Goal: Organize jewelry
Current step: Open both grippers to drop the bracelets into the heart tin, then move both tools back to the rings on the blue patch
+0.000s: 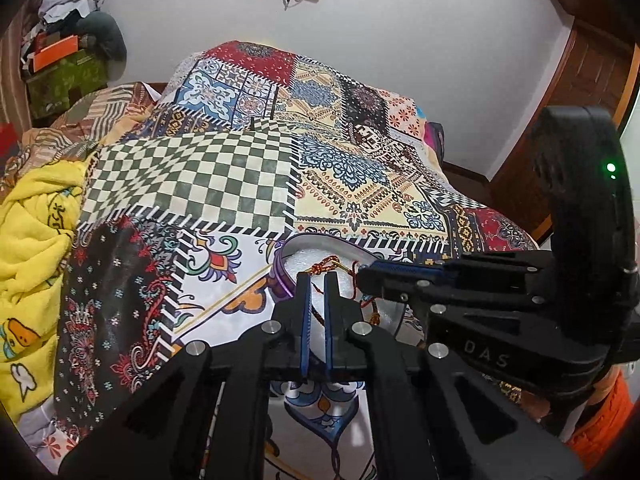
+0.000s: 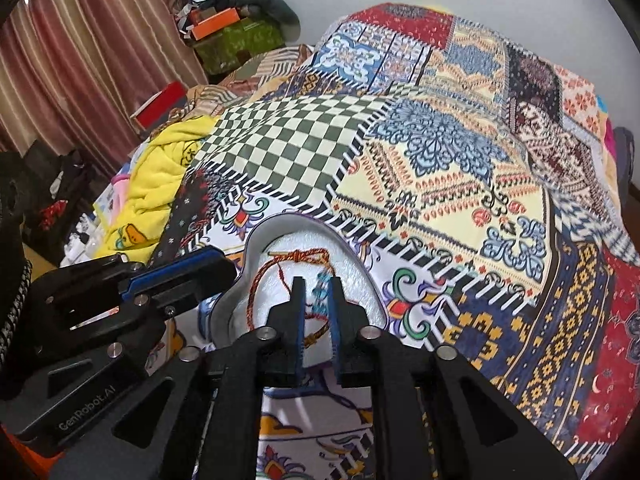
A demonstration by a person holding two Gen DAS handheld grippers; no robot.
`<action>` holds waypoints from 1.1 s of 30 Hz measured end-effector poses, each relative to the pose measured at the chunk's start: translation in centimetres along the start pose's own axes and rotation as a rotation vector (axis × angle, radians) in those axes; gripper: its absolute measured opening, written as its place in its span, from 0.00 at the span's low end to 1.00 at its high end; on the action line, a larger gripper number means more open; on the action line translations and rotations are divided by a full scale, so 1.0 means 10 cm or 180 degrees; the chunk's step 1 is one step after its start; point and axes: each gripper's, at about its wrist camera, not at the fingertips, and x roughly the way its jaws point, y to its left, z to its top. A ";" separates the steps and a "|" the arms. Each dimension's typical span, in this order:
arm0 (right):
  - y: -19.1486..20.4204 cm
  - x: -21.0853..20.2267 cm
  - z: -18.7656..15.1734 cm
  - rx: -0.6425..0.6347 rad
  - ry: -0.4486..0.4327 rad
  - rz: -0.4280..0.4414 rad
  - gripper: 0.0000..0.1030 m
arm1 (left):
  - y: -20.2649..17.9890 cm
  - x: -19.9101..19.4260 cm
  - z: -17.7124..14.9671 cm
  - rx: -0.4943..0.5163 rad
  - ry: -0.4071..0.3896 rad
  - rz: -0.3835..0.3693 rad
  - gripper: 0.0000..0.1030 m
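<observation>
Left gripper (image 1: 316, 280): mine, jaws near shut over box (image 2: 256, 236), red cord passing between pads; grip uncertain. Right gripper (image 2: 316, 284): jaws slightly parted, nothing pinched, over bracelet (image 2: 280, 268). Bracelet lies looped on white foam inside heart-shaped box, on quilt (image 2: 440, 168).

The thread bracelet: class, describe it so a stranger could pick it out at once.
Start at the bed's patchwork bedspread. Near its front edge sits a heart-shaped tin lined with white foam, right by the tips of the two grippers. The thread bracelet lies looped inside it: a thin red-and-gold cord with a knot, the only stringy thing on the white lining.
</observation>
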 end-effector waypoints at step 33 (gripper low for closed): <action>-0.41 -1.44 -0.83 0.0441 -0.0642 -0.0671 0.25 | -0.87 -0.66 -0.16 0.0465 -0.0044 -0.0042 0.29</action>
